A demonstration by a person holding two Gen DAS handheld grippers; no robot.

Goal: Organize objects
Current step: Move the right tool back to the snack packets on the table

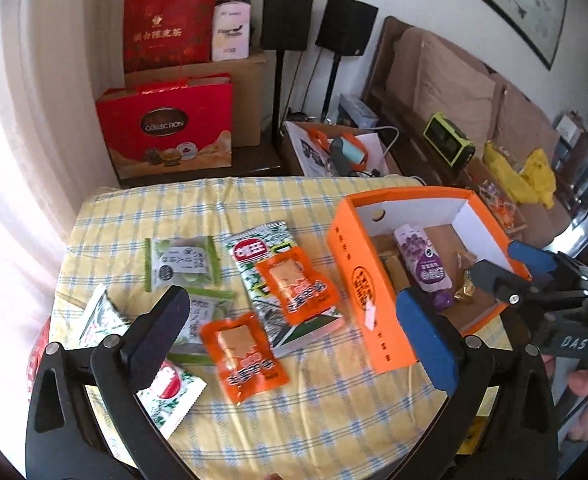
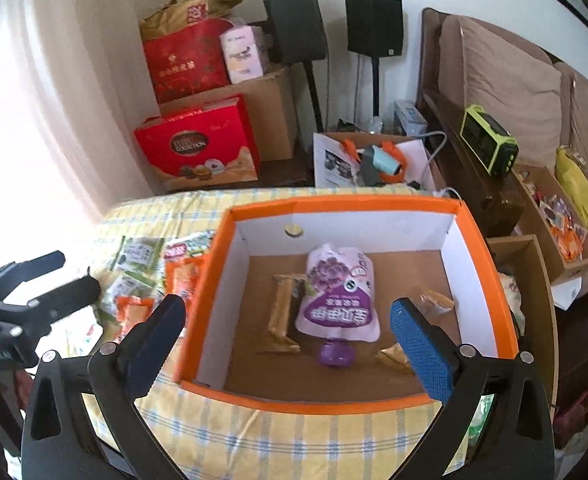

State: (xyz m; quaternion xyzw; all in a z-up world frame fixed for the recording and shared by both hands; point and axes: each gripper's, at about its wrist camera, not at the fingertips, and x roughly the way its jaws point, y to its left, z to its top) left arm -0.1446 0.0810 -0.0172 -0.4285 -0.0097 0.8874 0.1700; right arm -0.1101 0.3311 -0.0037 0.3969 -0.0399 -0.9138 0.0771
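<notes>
An orange box [image 1: 364, 280] [image 2: 336, 205] stands open on the yellow checked cloth. Inside lie a purple grape pouch [image 2: 336, 300] [image 1: 422, 264], a gold bar [image 2: 282, 314] and small gold sweets [image 2: 436, 302]. Left of the box lie two orange snack packets [image 1: 298, 286] [image 1: 242, 354], green-white packets [image 1: 182, 264] and a seaweed pack [image 1: 262, 242]. My left gripper [image 1: 290, 332] is open and empty above the near orange packet. My right gripper [image 2: 286, 332] is open and empty over the box's front edge; it shows in the left wrist view [image 1: 510, 268].
Behind the table stand red gift boxes [image 1: 166, 132], cardboard cartons, two black speakers [image 1: 346, 26] and a white bag [image 1: 334, 152]. A sofa [image 1: 454, 84] with a green device and yellow bags is at the right. The table edge runs close below both grippers.
</notes>
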